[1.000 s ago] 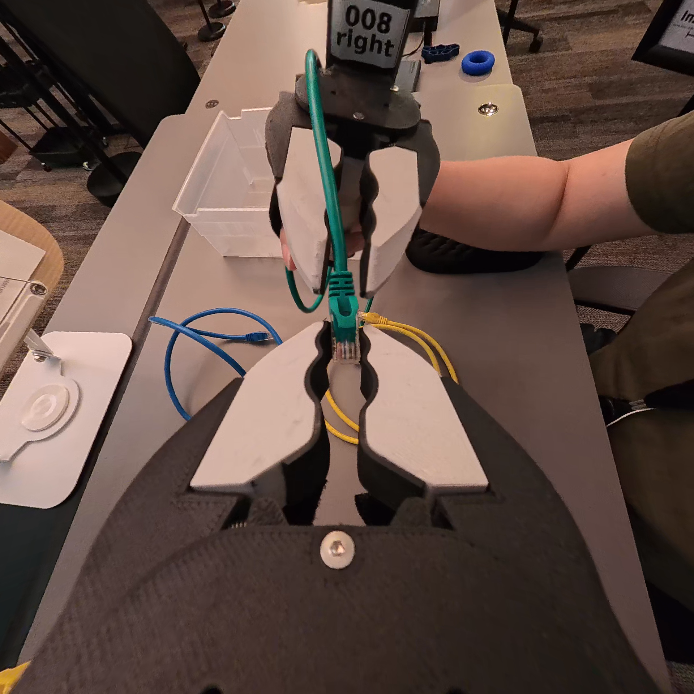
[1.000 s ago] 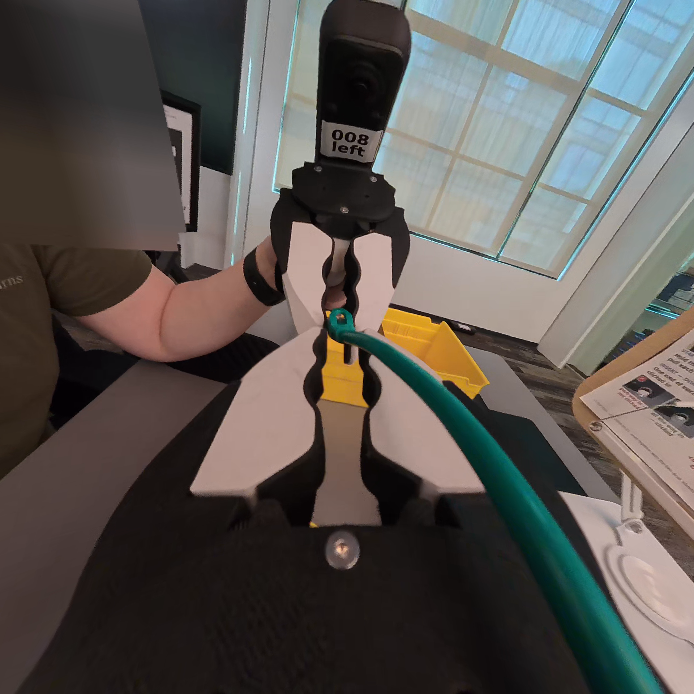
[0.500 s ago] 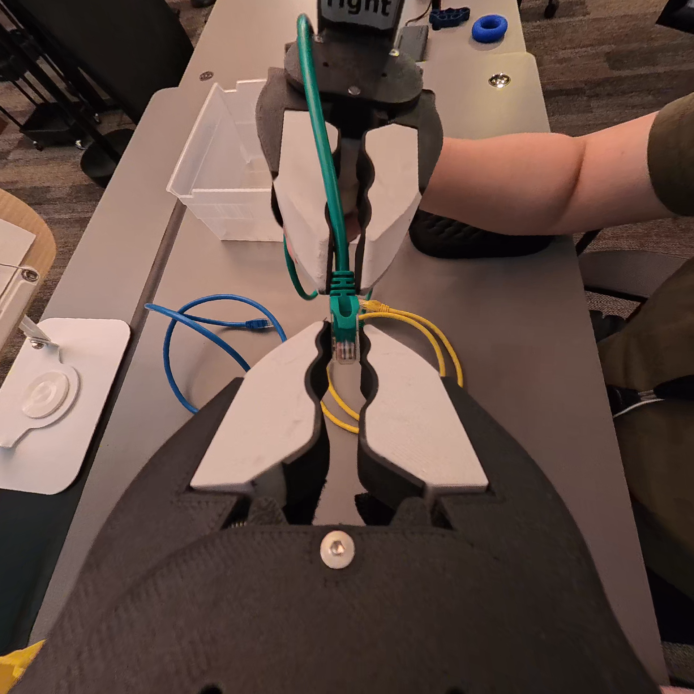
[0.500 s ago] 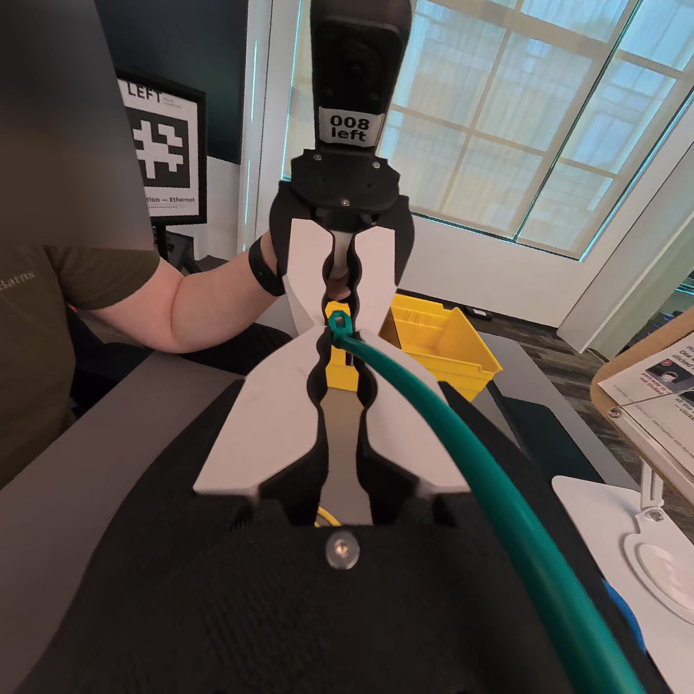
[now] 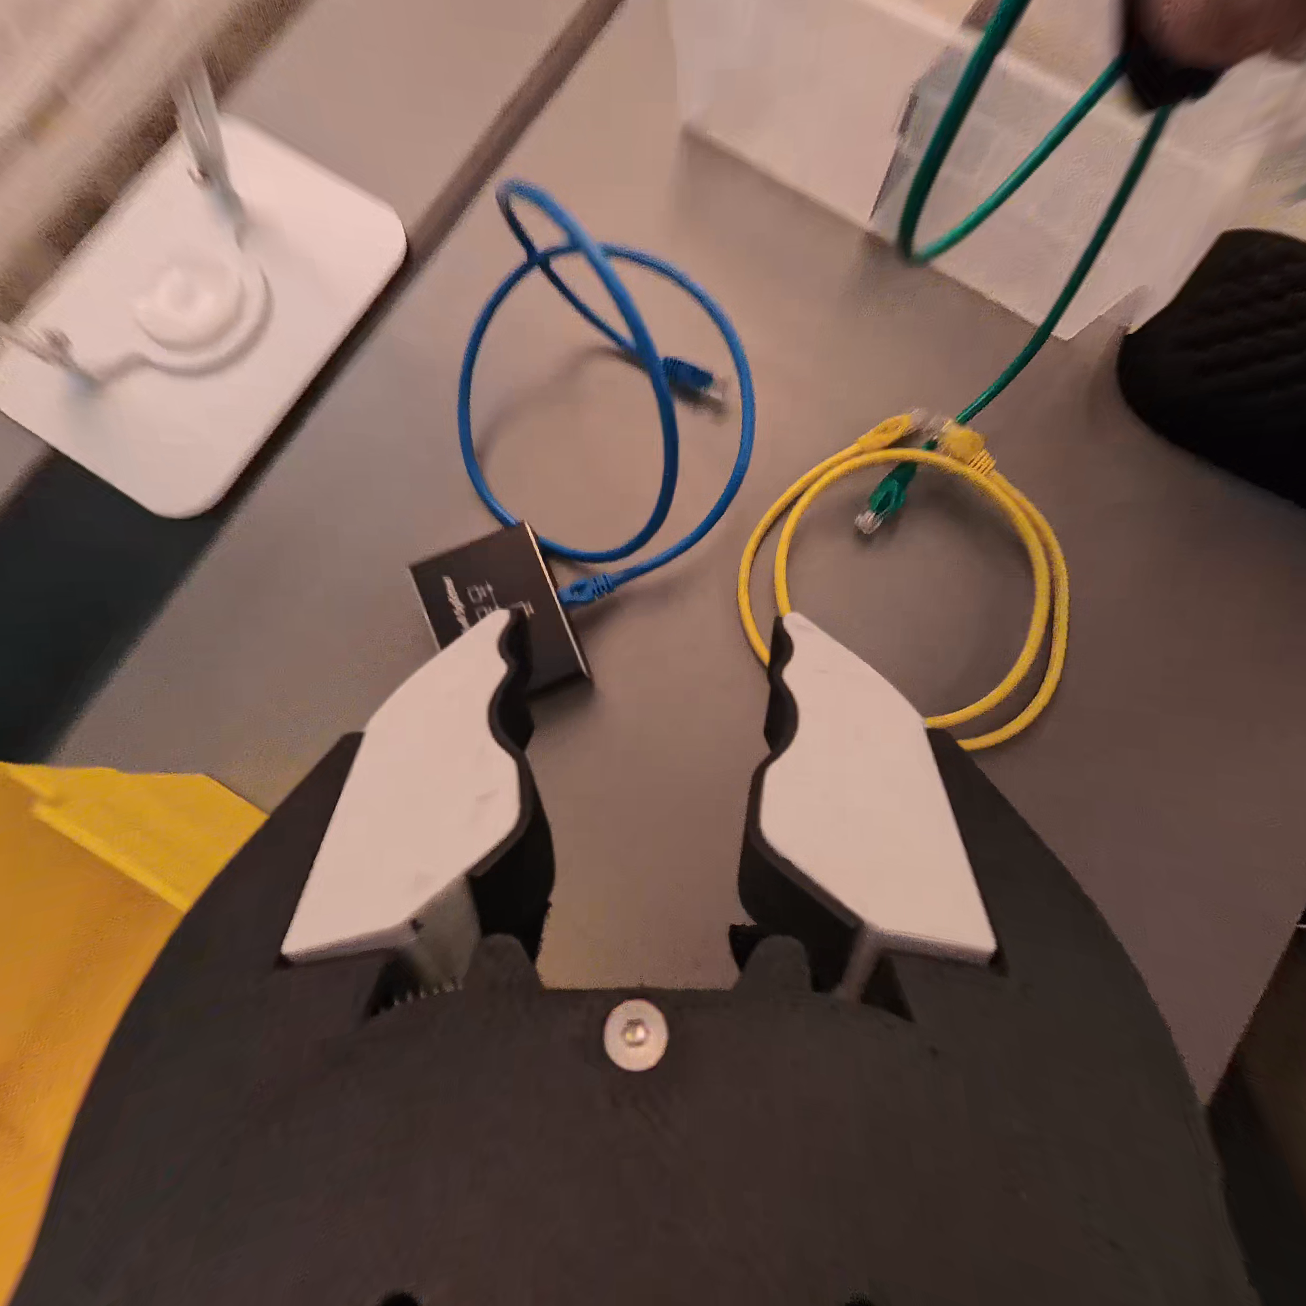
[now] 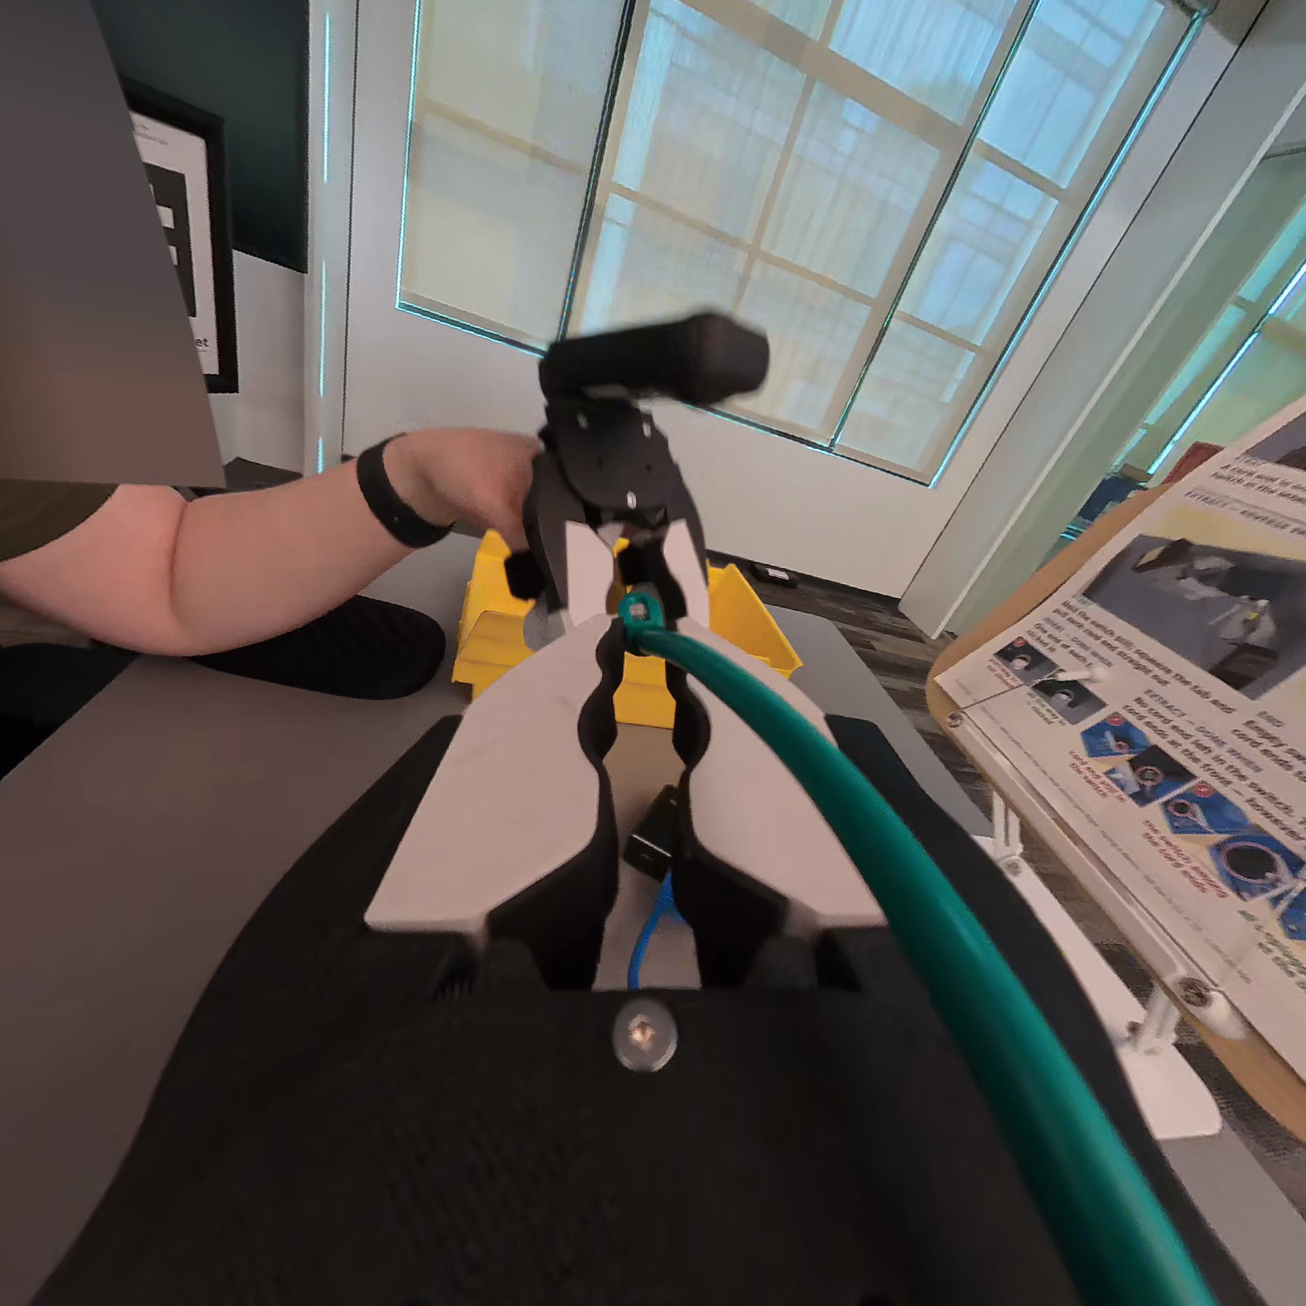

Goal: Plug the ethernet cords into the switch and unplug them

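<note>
The left gripper (image 5: 639, 622) is released, its jaws spread wide above the grey surface (image 5: 636, 777). Its left fingertip (image 5: 487, 632) overlaps the black switch (image 5: 495, 593), which has the blue cord (image 5: 735, 396) plugged into one side. The yellow cord (image 5: 1046, 565) lies coiled beside it, toward the surface's right edge. The right gripper (image 6: 639, 625) is clenched on the green cord (image 6: 883, 848) near its tips; in the left wrist view that cord (image 5: 1060, 311) hangs down, its free plug (image 5: 883, 498) inside the yellow coil. A yellow bin (image 6: 749, 636) stands behind.

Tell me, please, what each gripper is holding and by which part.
The right gripper pinches the green cord near one connector; the left gripper is open, holding nothing.
</note>
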`<control>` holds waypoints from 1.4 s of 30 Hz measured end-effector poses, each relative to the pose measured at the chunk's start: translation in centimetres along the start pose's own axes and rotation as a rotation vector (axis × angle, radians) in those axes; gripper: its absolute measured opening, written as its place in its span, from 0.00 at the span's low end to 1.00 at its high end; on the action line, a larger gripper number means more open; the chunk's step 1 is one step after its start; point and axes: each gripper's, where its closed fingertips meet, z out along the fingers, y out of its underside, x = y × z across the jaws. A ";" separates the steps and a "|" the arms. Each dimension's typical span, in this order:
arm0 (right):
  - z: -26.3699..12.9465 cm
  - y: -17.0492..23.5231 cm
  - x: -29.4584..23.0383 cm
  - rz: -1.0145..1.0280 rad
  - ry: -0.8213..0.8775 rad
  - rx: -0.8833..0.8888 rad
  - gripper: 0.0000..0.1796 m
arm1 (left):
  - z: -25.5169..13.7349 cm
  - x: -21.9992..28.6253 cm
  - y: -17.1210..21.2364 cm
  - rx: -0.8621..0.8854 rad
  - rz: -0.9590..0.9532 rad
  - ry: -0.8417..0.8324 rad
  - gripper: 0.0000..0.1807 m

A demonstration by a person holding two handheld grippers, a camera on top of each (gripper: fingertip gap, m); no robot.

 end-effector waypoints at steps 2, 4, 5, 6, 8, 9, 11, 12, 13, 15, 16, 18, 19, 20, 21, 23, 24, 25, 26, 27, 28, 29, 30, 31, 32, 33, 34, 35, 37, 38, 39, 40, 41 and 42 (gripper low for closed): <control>-0.6 -0.7 0.1 -0.021 0.009 0.004 0.06 | 2.2 -0.7 1.7 -0.101 -0.067 -0.010 0.37; -1.0 -1.5 -0.1 -0.034 0.005 0.017 0.06 | 4.3 -2.7 3.6 -0.208 -0.121 -0.121 0.42; -1.2 -1.9 -0.2 -0.044 0.004 0.023 0.06 | 5.1 -3.9 4.5 -0.248 -0.148 -0.194 0.42; -1.3 -2.2 -0.3 -0.057 0.005 0.027 0.06 | 5.8 -5.0 5.2 -0.271 -0.180 -0.260 0.42; -1.4 -2.8 -0.7 -0.082 0.003 0.026 0.06 | 7.0 -6.2 6.9 -0.307 -0.304 -0.320 0.39; -1.5 -2.9 -0.8 -0.094 0.001 0.024 0.06 | 7.9 -5.9 7.5 -0.312 -0.378 -0.267 0.43; -1.5 -3.2 -1.0 -0.114 0.003 0.013 0.06 | 9.2 -5.6 7.4 -0.248 -0.489 -0.174 0.45; -1.6 -3.3 -1.1 -0.120 0.002 0.012 0.06 | 9.1 -6.1 7.0 -0.202 -0.515 -0.176 0.41; -1.6 -3.4 -1.3 -0.127 -0.001 0.013 0.06 | 9.1 -6.3 7.1 -0.189 -0.544 -0.166 0.40; -1.7 -3.7 -1.4 -0.136 -0.004 0.015 0.06 | 9.0 -6.6 7.0 -0.169 -0.580 -0.139 0.44; -1.8 -3.9 -1.4 -0.139 -0.003 0.019 0.06 | 9.0 -6.6 6.9 -0.163 -0.593 -0.114 0.46; -2.0 -4.3 -1.6 -0.142 -0.008 0.031 0.06 | 9.1 -6.7 6.5 -0.130 -0.611 -0.074 0.47; -2.2 -4.5 -1.6 -0.142 -0.009 0.037 0.06 | 9.0 -6.9 6.2 -0.095 -0.615 -0.064 0.47; -2.3 -4.7 -1.7 -0.144 -0.008 0.043 0.06 | 9.0 -7.0 6.0 -0.073 -0.618 -0.061 0.48; -2.4 -4.9 -1.7 -0.143 -0.010 0.048 0.06 | 9.0 -7.1 6.2 -0.071 -0.621 -0.060 0.49; -2.6 -5.1 -1.8 -0.141 -0.013 0.058 0.07 | 9.2 -7.3 7.1 -0.110 -0.597 -0.080 0.49; -2.6 -5.2 -1.8 -0.141 -0.013 0.062 0.07 | 9.4 -7.3 7.8 -0.141 -0.584 -0.091 0.49; -2.6 -5.2 -1.8 -0.141 -0.015 0.064 0.07 | 9.7 -6.8 8.2 -0.167 -0.576 -0.067 0.48; -2.6 -5.3 -1.8 -0.140 -0.015 0.066 0.07 | 10.0 -5.9 8.5 -0.187 -0.570 -0.021 0.48; -2.6 -5.3 -1.8 -0.140 -0.016 0.067 0.07 | 10.1 -5.2 8.7 -0.202 -0.568 0.002 0.49; -2.6 -5.3 -1.8 -0.139 -0.019 0.068 0.26 | 10.1 -4.4 8.8 -0.211 -0.571 0.017 0.46; -2.6 -5.3 -1.8 -0.138 -0.019 0.066 0.44 | 9.9 -3.3 8.9 -0.220 -0.576 0.042 0.43; -2.6 -5.2 -1.8 -0.138 -0.019 0.065 0.31 | 9.8 -1.8 8.8 -0.222 -0.578 0.085 0.42; -2.6 -5.2 -1.8 -0.140 -0.018 0.064 0.19 | 9.8 0.2 8.5 -0.216 -0.570 0.142 0.42; -2.6 -5.2 -1.8 -0.141 -0.017 0.064 0.06 | 9.8 2.5 8.1 -0.212 -0.535 0.214 0.40; -2.7 -5.2 -1.7 -0.141 -0.017 0.065 0.06 | 9.9 5.0 7.7 -0.205 -0.474 0.294 0.37; -2.7 -5.2 -1.7 -0.140 -0.016 0.068 0.06 | 9.8 7.0 7.5 -0.197 -0.411 0.354 0.32; -2.9 -5.3 -1.6 -0.138 -0.014 0.069 0.06 | 9.8 8.2 7.4 -0.187 -0.364 0.374 0.27; -3.1 -5.3 -1.3 -0.137 -0.005 0.071 0.06 | 9.7 7.8 7.0 -0.150 -0.297 0.315 0.29; -3.2 -5.3 -1.3 -0.135 -0.004 0.072 0.06 | 9.5 6.8 6.3 -0.111 -0.252 0.260 0.34; -3.3 -5.3 -1.2 -0.133 -0.003 0.074 0.06 | 9.3 5.5 5.5 -0.068 -0.199 0.202 0.38; -3.4 -5.3 -1.2 -0.133 -0.002 0.074 0.06 | 9.0 4.6 4.7 -0.043 -0.140 0.169 0.39; -3.4 -5.3 -1.2 -0.134 -0.001 0.074 0.06 | 8.8 4.3 3.9 -0.043 -0.064 0.170 0.39; -3.5 -5.3 -1.1 -0.134 -0.001 0.073 0.06 | 8.7 4.1 3.3 -0.067 0.026 0.172 0.40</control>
